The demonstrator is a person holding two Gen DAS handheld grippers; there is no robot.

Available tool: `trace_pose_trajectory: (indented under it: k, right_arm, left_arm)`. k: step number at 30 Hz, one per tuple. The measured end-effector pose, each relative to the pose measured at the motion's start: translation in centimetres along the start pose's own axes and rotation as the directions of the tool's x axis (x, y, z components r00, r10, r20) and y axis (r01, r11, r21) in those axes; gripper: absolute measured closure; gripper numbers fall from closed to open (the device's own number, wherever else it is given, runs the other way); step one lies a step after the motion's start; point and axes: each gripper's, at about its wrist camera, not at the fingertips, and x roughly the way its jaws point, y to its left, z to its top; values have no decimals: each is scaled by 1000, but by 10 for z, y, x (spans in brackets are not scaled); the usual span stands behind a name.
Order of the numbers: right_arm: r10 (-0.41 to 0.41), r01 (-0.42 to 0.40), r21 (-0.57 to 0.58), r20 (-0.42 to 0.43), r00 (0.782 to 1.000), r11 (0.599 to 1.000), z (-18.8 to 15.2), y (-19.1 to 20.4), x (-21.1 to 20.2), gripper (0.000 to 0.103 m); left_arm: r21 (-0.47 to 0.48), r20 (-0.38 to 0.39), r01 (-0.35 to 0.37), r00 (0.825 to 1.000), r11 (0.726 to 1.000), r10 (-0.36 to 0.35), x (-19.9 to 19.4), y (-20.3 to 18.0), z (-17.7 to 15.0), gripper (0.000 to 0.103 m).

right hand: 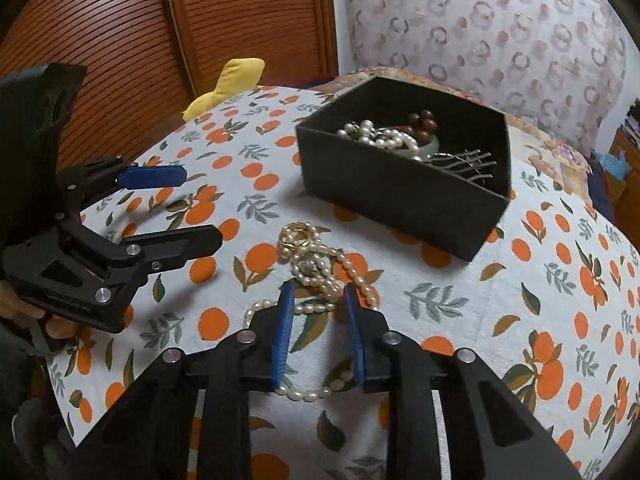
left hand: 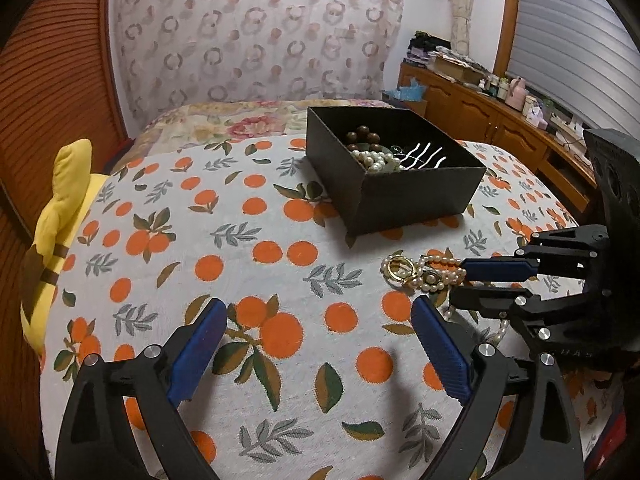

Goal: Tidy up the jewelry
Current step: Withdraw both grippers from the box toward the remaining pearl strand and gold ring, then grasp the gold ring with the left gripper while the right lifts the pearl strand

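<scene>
A black open box (left hand: 416, 196) (right hand: 400, 200) stands on the orange-print cloth and holds brown beads (left hand: 364, 138), pearls (right hand: 380, 136) and wavy hairpins (left hand: 420, 156). A pearl necklace (left hand: 436, 274) (right hand: 320, 272) with a gold ring (left hand: 402, 268) (right hand: 296, 236) lies on the cloth in front of the box. My right gripper (right hand: 318, 308) (left hand: 456, 286) is open, its fingers either side of the necklace strands. My left gripper (left hand: 320, 332) (right hand: 200, 208) is open and empty, hovering over bare cloth to the left of the necklace.
A yellow plush toy (left hand: 60, 240) (right hand: 228, 80) lies at the cloth's left edge. A wooden slatted door (right hand: 200, 20) stands behind. A wooden sideboard (left hand: 500, 120) with clutter runs along the right. A floral bedspread (left hand: 240, 120) lies behind the box.
</scene>
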Motion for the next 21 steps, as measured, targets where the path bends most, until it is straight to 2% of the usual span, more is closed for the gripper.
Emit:
trace_pose_trajectory:
  k: [4, 8, 21]
  right_arm:
    - [-15, 15, 8, -2, 1000, 1000, 3, -1, 2, 76]
    - [-4, 4, -3, 0, 1000, 1000, 2, -2, 0, 98]
    - [-42, 34, 56, 141, 989, 998, -11, -34, -61, 98]
  left_arm:
    - [-1, 0, 1, 1000, 1000, -1, 0, 1, 0, 13]
    - [1, -4, 6, 1000, 1000, -6, 0, 0, 0, 13]
    - [52, -27, 43, 999, 998, -42, 7, -25, 5, 13]
